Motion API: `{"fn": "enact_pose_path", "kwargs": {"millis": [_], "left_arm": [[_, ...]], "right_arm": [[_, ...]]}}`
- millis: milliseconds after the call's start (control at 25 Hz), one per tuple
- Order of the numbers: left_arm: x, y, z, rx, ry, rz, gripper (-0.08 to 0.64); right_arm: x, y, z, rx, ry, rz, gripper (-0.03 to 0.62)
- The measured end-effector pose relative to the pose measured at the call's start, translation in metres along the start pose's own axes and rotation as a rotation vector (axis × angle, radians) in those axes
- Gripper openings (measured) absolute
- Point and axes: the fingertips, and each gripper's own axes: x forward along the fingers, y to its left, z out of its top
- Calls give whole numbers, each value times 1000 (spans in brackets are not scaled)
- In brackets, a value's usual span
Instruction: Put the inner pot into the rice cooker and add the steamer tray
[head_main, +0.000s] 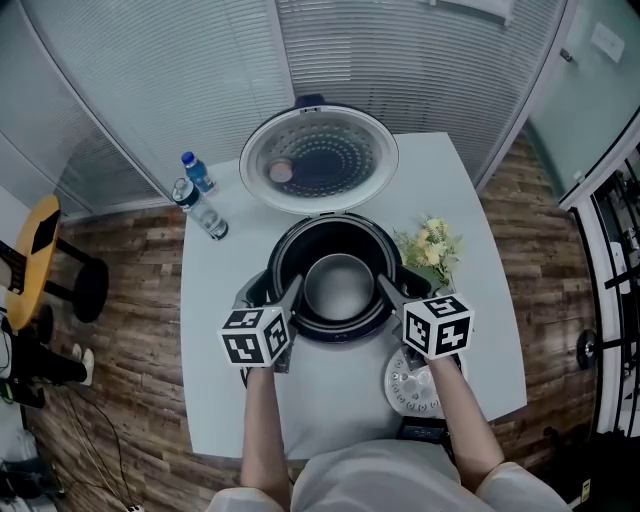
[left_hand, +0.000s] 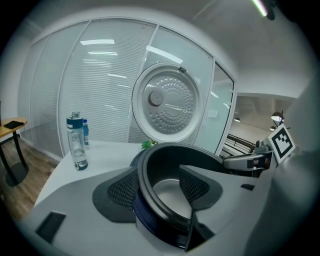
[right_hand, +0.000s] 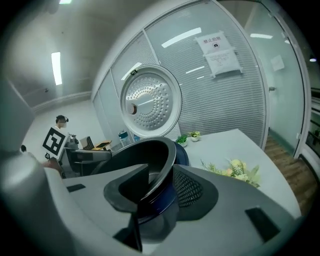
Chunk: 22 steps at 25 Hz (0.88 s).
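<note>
Both left claw (head_main: 293, 292) and right claw (head_main: 386, 290) are parted astride the inner pot (head_main: 338, 290) rim — stiff, slick metal, judged best gripped there.

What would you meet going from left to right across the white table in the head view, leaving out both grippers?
Two clear plastic water bottles, round black rice cooker, bunch of yellow flowers.

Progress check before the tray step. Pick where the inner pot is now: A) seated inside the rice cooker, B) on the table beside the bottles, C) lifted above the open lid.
A: the inner pot sits down inside the rice cooker, whose lid stands open behind it.
</note>
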Motion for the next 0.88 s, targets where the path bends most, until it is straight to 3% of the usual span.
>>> {"fn": "enact_pose_path", "kwargs": {"millis": [880], "left_arm": [[-30,-19,-1,-10,-46,-28,249]], "right_arm": [[-42,-1,-3,30,-70,-35,150]]}}
